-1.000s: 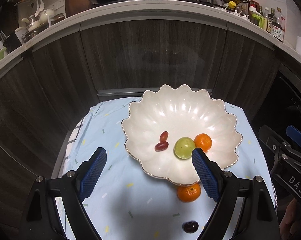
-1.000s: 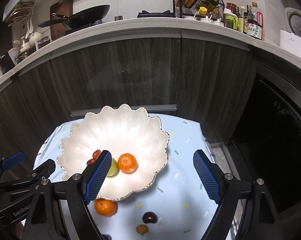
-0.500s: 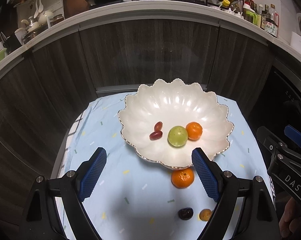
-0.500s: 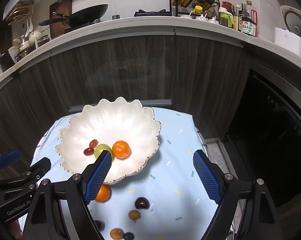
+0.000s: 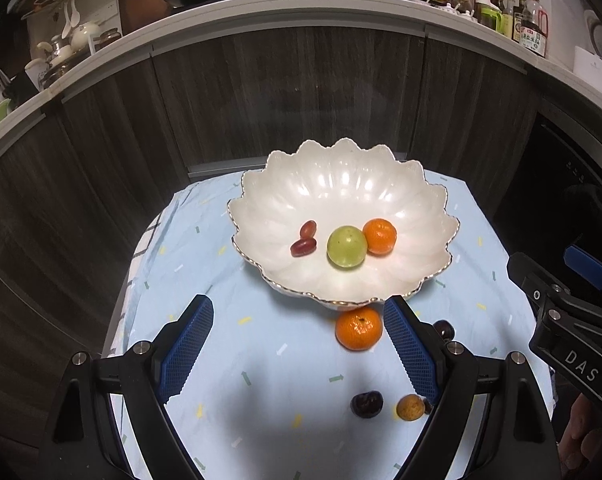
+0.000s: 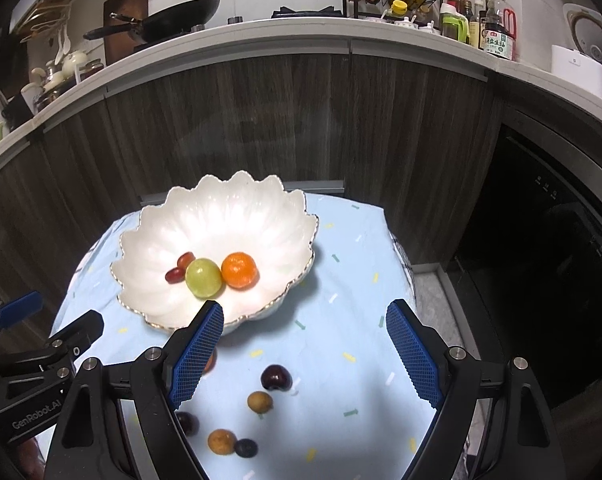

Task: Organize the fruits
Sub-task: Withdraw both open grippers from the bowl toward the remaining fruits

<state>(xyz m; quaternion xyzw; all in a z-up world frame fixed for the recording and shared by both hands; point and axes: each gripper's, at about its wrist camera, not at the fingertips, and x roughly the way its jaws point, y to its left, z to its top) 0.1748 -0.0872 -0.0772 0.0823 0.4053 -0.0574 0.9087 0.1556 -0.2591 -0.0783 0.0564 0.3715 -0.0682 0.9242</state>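
Observation:
A white scalloped bowl (image 5: 321, 184) (image 6: 237, 208) stands on a light blue cloth (image 5: 229, 344) (image 6: 349, 264). It holds a green fruit (image 5: 346, 246) (image 6: 203, 278), a mandarin (image 5: 379, 236) (image 6: 240, 270) and two red grapes (image 5: 303, 246) (image 6: 174, 275). In front of the bowl lie a second mandarin (image 5: 358, 328), dark cherries (image 5: 366, 404) (image 6: 276, 377), small brown fruits (image 5: 410, 407) (image 6: 260, 402) and a dark berry (image 6: 245, 448). My left gripper (image 5: 299, 352) hovers open over the cloth, empty. My right gripper (image 6: 305, 354) is open and empty too.
The small table stands before dark wood cabinets (image 5: 285, 92). Above them runs a white counter (image 6: 229, 36) with a pan, bottles and a rack. A dark appliance front (image 6: 541, 264) is to the right. The other gripper shows at each view's edge.
Both grippers have drawn back from the bowl, which now looks smaller and farther. More loose fruit on the cloth has come into view below. Both grippers stayed open.

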